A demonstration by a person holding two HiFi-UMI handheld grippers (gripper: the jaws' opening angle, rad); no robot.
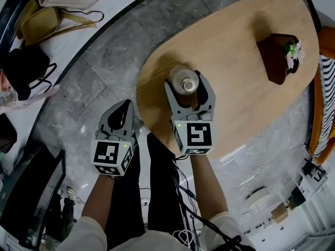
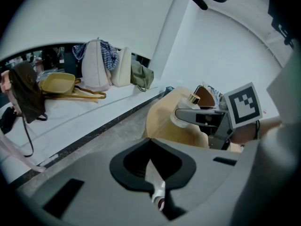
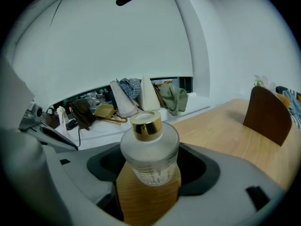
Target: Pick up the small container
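The small container (image 1: 184, 81) is a frosted glass bottle with a gold cap, standing upright near the left end of the oval wooden table (image 1: 235, 109). My right gripper (image 1: 186, 83) is open, one jaw on each side of the bottle. In the right gripper view the bottle (image 3: 149, 149) stands between the jaws of the right gripper (image 3: 150, 166) with dark gaps on both sides, so neither pad presses on it. My left gripper (image 1: 124, 110) hangs shut and holding nothing over the grey floor, left of the table. The left gripper view shows the left gripper (image 2: 150, 150) and, beyond it, the bottle (image 2: 186, 111).
A dark brown wedge-shaped holder (image 1: 278, 56) with small flowers stands at the table's far right. Bags (image 1: 44, 22) lie on the white ledge at the upper left. A striped cloth on a chair (image 1: 327, 103) borders the right side. The person's legs are below the table edge.
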